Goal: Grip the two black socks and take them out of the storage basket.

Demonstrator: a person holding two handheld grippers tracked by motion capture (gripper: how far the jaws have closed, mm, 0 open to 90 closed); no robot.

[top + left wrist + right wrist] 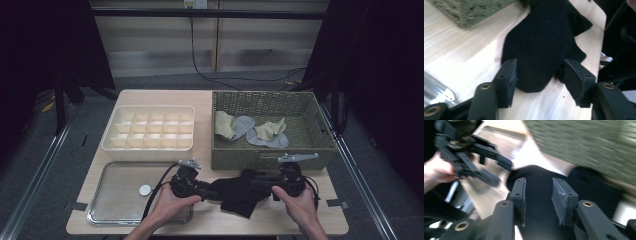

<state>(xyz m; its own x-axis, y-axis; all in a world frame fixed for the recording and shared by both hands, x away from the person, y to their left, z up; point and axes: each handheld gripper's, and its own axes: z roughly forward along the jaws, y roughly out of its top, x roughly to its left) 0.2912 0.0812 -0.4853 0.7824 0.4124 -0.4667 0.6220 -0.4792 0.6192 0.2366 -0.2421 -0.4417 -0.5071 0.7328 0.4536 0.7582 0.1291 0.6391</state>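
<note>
The left gripper (204, 190) stands released, its jaws either side of the black sock's (240, 192) rounded end. The sock lies flat on the surface (210, 220) before the wicker basket (272, 159): light, limp, best pinched at an edge. The right gripper (274, 190) hovers unclenched above it.

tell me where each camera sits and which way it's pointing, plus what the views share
High view: fixed above the person's side, looking forward and down on the table; both hands come in from the bottom, with the left gripper and right gripper.
Left gripper view: rides the left gripper, looking along its open jaws, which straddle the end of the black cloth.
Right gripper view: rides the right gripper, jaws open over the cloth; the left hand shows farther off.
Shared: all three show the cloth and the wicker basket.
</note>
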